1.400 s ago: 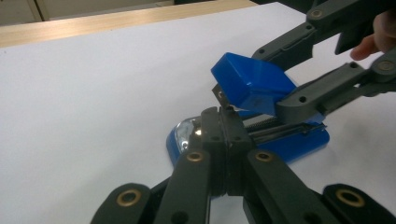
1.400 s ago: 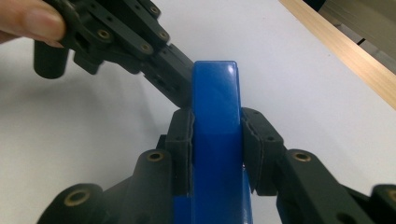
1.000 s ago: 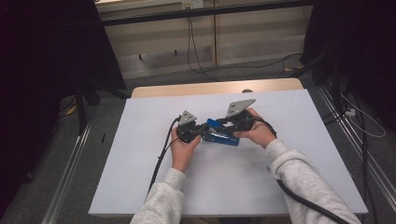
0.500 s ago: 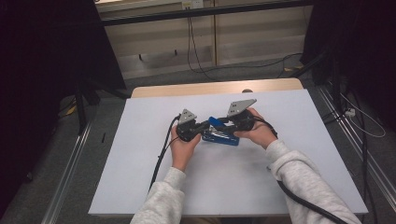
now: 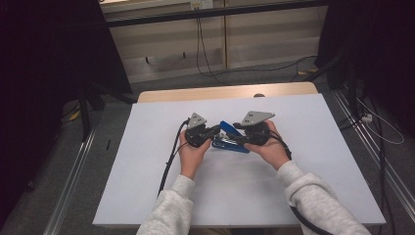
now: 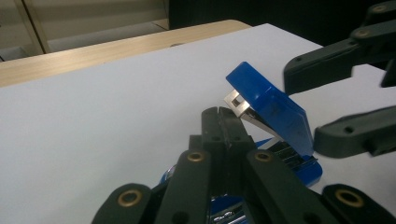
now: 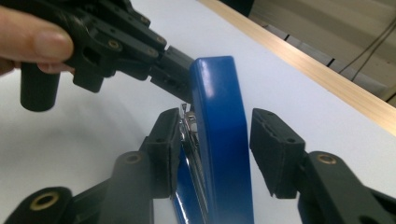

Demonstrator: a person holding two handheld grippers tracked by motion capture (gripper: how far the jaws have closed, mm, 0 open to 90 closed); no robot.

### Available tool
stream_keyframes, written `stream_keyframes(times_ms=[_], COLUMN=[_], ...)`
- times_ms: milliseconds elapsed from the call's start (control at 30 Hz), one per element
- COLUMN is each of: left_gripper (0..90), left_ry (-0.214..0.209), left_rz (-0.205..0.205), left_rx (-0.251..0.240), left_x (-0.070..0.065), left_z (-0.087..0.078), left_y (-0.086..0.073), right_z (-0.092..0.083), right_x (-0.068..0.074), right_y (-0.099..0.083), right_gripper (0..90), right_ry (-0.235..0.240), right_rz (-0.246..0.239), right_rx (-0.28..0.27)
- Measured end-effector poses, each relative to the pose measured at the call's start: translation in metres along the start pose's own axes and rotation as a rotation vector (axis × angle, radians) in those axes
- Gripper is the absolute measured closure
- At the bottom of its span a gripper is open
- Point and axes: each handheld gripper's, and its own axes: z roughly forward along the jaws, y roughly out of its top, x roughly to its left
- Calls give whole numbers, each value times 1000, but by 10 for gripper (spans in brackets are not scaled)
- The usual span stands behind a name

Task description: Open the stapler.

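Observation:
A blue stapler [image 5: 229, 143] lies mid-table with its lid [image 6: 275, 109] swung up, showing the metal magazine. My left gripper [image 5: 215, 131] is shut with nothing between its jaws, and its tips [image 6: 219, 116] rest against the raised lid's metal end. My right gripper [image 5: 238, 138] comes in from the other side. Its jaws have just been opening and now straddle the lid [image 7: 219, 116]. The right gripper [image 7: 217, 123] has one pad close by the magazine and the other clearly apart from the blue side. The left gripper [image 7: 180, 70] touches the lid's far end.
The white table top [image 5: 147, 161] has a wooden strip [image 5: 225, 92] along its far edge. Cables trail from both grippers over the near edge. Dark stands and floor cables surround the table, with metal rails on either side.
The right gripper has shifted slightly toward the near edge, and the blue lid shows more raised between the grippers. The left hand has stayed in place.

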Motion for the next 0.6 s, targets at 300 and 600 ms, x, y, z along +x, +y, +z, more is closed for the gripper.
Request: stream_keyframes(times_ms=[300, 600], left_gripper=[900, 900], left_ry=[15, 14], left_rz=[11, 16], left_rx=[8, 3], left_x=[-1, -3], left_z=[1, 1], left_y=[2, 4], right_z=[-14, 19], right_x=[9, 30], right_y=[-7, -17], right_gripper=[900, 900], right_ry=[16, -3], right_rz=[40, 78], right_rx=[-15, 5])
